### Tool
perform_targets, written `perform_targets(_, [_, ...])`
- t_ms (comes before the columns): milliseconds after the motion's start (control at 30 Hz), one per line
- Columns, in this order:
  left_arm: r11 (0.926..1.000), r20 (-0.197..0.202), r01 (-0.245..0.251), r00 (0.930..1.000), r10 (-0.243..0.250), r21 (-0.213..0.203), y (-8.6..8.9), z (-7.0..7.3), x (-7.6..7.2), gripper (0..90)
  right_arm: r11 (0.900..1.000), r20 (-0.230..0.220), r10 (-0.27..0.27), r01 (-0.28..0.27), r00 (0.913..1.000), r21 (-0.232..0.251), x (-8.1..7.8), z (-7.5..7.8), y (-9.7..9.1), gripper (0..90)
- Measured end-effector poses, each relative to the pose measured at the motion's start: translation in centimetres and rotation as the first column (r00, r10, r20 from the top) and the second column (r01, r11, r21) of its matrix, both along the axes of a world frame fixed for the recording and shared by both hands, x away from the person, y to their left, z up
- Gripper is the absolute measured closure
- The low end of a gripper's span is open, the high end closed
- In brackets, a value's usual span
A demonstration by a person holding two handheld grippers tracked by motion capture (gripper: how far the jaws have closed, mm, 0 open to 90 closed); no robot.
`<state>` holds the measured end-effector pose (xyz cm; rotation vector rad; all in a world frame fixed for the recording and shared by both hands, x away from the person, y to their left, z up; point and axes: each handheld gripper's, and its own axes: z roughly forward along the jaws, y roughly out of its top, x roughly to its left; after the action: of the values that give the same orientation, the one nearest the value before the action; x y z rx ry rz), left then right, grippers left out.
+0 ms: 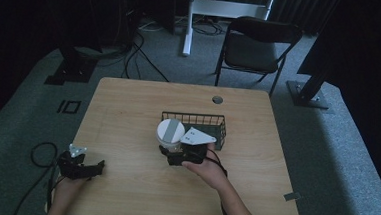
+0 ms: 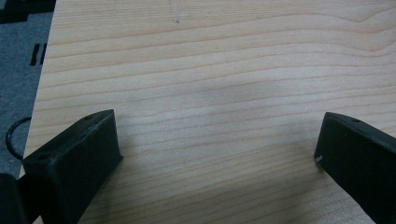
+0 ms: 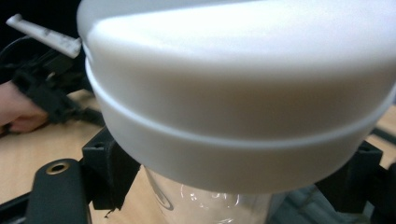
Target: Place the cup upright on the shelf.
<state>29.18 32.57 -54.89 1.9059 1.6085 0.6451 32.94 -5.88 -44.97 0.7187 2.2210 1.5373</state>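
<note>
A jar with a wide white lid (image 1: 170, 131) and a clear body stands over the middle of the wooden table (image 1: 128, 108), just left of a dark wire basket (image 1: 194, 118). My right gripper (image 1: 168, 152) is shut on the jar's clear body below the lid. In the right gripper view the lid (image 3: 233, 93) looms large, the clear body (image 3: 205, 205) sits between the two jaws, and my right gripper (image 3: 224, 191) clasps it. My left gripper (image 1: 97, 167) rests at the table's front left, open, over bare wood (image 2: 215, 154). The left gripper (image 3: 46, 88) also appears far off, behind the lid.
The basket sits right of centre. A cable hole (image 1: 217, 99) lies near the table's far edge. A black folding chair (image 1: 255, 46) stands beyond the table, and cables run over the grey floor at the left (image 1: 40, 153).
</note>
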Motion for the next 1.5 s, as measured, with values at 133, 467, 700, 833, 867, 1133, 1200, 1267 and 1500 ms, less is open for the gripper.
perform_targets(133, [1.0000, 0.000, 0.000, 1.0000, 0.000, 0.000, 0.0, 0.0, 0.0, 0.2, 0.9991, 0.018, -0.042, 0.042, 0.9990, 0.003, 0.6, 1.0, -0.6, 18.5])
perform_targets(467, [1.0000, 0.001, -0.001, 1.0000, 0.001, 0.000, 0.0, 0.0, 0.0, 0.1, 0.9911, 0.031, -0.133, 0.133, 0.9906, 0.006, 1.9, 2.3, -2.1, 18.5])
perform_targets(700, [1.0000, 0.001, 0.000, 1.0000, 0.000, 0.000, 0.0, 0.0, 0.0, 0.1, 0.9720, 0.036, -0.235, 0.235, 0.9713, 0.000, 2.8, 2.5, -3.2, 18.5])
perform_targets(833, [1.0000, 0.001, -0.001, 1.0000, 0.001, 0.000, 0.0, 0.0, 0.0, 0.2, 0.9563, 0.048, -0.292, 0.292, 0.9552, -0.001, 3.4, 2.5, -3.8, 18.5])
perform_targets(867, [1.0000, 0.001, -0.001, 1.0000, 0.001, 0.000, 0.0, 0.0, 0.0, 0.2, 0.9499, 0.051, -0.312, 0.313, 0.9486, -0.001, 3.5, 2.5, -4.0, 18.6])
perform_targets(1133, [1.0000, -0.001, 0.000, 1.0000, 0.000, 0.000, 0.0, 0.0, 0.0, 0.2, 0.9004, 0.049, -0.434, 0.435, 0.8997, -0.013, 4.5, 2.1, -5.1, 18.5])
perform_targets(1200, [1.0000, 0.000, 0.000, 1.0000, 0.000, 0.000, 0.0, 0.0, 0.0, 0.1, 0.8877, 0.038, -0.460, 0.460, 0.8873, -0.010, 4.8, 1.9, -5.4, 18.5])
perform_targets(1267, [1.0000, -0.001, 0.000, 1.0000, 0.000, 0.001, 0.0, 0.0, 0.0, 0.2, 0.8750, 0.040, -0.483, 0.484, 0.8747, -0.016, 4.9, 1.7, -5.6, 18.5])
perform_targets(1500, [1.0000, 0.001, -0.001, 1.0000, 0.001, -0.001, 0.0, 0.0, 0.0, 0.1, 0.8404, 0.023, -0.539, 0.540, 0.8418, -0.048, 5.7, 0.8, -6.4, 18.5])
